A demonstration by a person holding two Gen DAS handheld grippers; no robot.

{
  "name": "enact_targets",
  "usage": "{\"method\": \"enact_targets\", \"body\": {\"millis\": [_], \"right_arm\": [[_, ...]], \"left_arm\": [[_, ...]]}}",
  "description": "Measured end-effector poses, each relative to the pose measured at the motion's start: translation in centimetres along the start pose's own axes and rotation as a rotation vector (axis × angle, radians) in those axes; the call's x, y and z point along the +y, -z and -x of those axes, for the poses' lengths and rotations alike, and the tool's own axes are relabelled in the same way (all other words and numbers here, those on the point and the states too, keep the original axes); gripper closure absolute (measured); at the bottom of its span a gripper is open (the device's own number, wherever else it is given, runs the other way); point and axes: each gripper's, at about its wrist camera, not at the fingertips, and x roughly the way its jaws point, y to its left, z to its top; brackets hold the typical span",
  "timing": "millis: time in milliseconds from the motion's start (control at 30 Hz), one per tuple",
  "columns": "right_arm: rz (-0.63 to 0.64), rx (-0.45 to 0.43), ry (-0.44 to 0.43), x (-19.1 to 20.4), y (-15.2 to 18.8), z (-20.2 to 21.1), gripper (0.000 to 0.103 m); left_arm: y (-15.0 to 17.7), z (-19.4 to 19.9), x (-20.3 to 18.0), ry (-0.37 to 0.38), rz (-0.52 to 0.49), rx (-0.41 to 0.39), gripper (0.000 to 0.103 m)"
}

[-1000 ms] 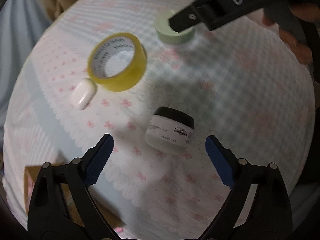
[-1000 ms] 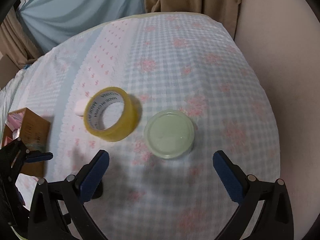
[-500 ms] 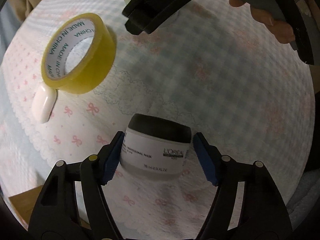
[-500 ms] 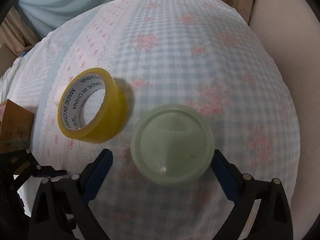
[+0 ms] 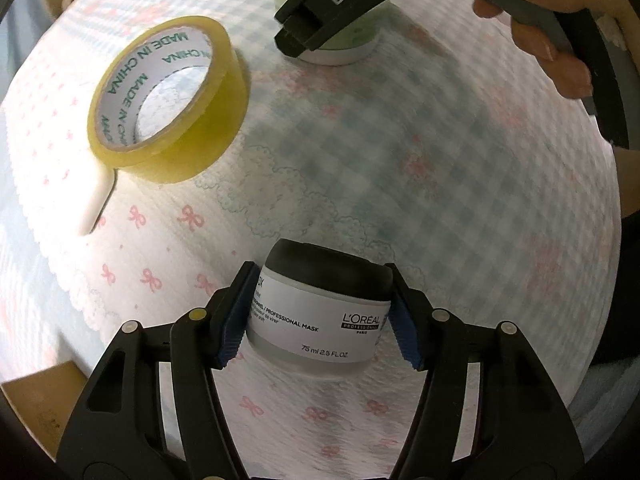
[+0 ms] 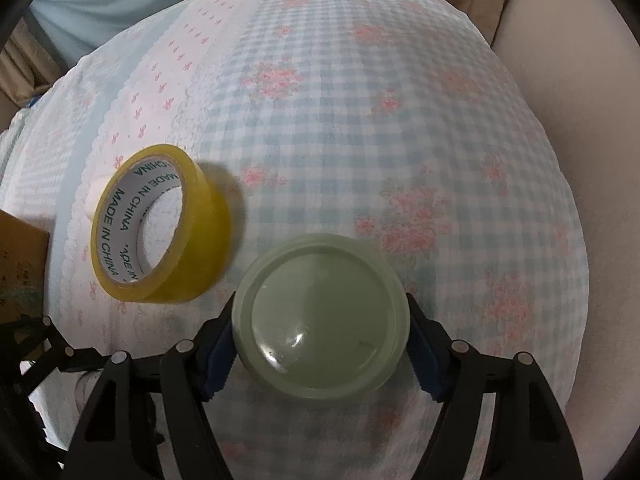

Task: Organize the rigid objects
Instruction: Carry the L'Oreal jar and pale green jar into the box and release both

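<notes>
A frosted cream jar [image 5: 316, 320] with a black lid and a white label stands on the patterned cloth [image 5: 440, 200]. My left gripper [image 5: 320, 284] points down over it, jaws closing, both blue pads against the jar's sides. A round pale green tub [image 6: 320, 312] sits further back, also seen in the left wrist view [image 5: 352, 40]. My right gripper [image 6: 322, 320] straddles it, jaws closing, pads touching the lid's rim on both sides. A roll of yellow tape [image 5: 168, 100] [image 6: 160, 224] lies tilted to the left of both.
A small white oval case [image 5: 96, 200] lies half under the tape's edge. A brown cardboard box [image 6: 20, 260] sits at the far left beside the cloth. A hand [image 5: 552, 40] holds the right gripper's handle. Curtains and a beige cushion [image 6: 580, 120] border the surface.
Both grippers came down over their objects and narrowed: the left from wide open to pads on the jar, the right from wide open to pads on the green tub.
</notes>
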Motion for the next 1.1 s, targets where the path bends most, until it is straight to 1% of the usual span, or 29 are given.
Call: {"method": "enact_targets", "body": {"millis": [100,133,233,333,367,467,567,633,667,700,767,900,933,1000,1100], "right_arm": [[-0.026,-0.007,-0.004,-0.1,0.1,0.6,0.034],[-0.031,-0.012,-0.004,0.0,0.2,1.0,0.034],[-0.034,-0.028,-0.004,0.1,0.5,2.3,0.034],[-0.036,-0.051,-0.005,0.3,0.7,4.0,0.034],[-0.036,-0.059,-0.005,0.5,0.6,4.7,0.034],[-0.046,-0.082,-0.005,0.7,0.7,7.3,0.034],[-0.082,-0.109,-0.016,1.3,0.6,11.0,0.034],[-0.107,-0.132,-0.029,1.9,0.4,13.7,0.034],[-0.111,-0.139,-0.032,2.4,0.1,14.3,0.034],[-0.114,-0.153,-0.037,3.0,0.1,16.0,0.034],[-0.11,-0.176,-0.052,4.1,0.0,18.8,0.034],[-0.065,-0.211,-0.095,6.9,0.1,23.3,0.034],[-0.047,-0.218,-0.108,7.7,0.1,24.2,0.034],[-0.014,-0.232,-0.131,9.4,0.4,25.4,0.034],[0.025,-0.245,-0.179,12.3,0.6,26.9,0.034]], "left_arm": [[0.4,0.5,0.6,0.019,0.056,0.001,0.045],[0.7,0.6,1.7,0.023,0.068,0.002,0.045],[1.1,1.6,2.9,0.016,0.112,-0.011,0.045],[1.7,3.5,4.1,0.015,0.174,-0.041,0.045],[2.3,4.6,3.9,0.015,0.199,-0.054,0.045],[2.8,7.1,5.2,0.009,0.266,-0.094,0.045],[3.8,11.1,6.4,0.0,0.357,-0.154,0.045],[4.2,13.7,6.4,-0.007,0.409,-0.19,0.045],[4.8,15.4,6.7,-0.008,0.446,-0.215,0.045],[4.8,16.7,5.8,-0.009,0.472,-0.233,0.045],[5.4,19.7,5.8,-0.015,0.531,-0.277,0.045],[7.3,25.1,6.1,-0.045,0.622,-0.338,0.045],[7.7,25.8,5.9,-0.051,0.64,-0.349,0.045],[9.3,28.2,6.1,-0.07,0.683,-0.38,0.045],[11.4,31.2,6.4,-0.112,0.718,-0.405,0.045]]}}
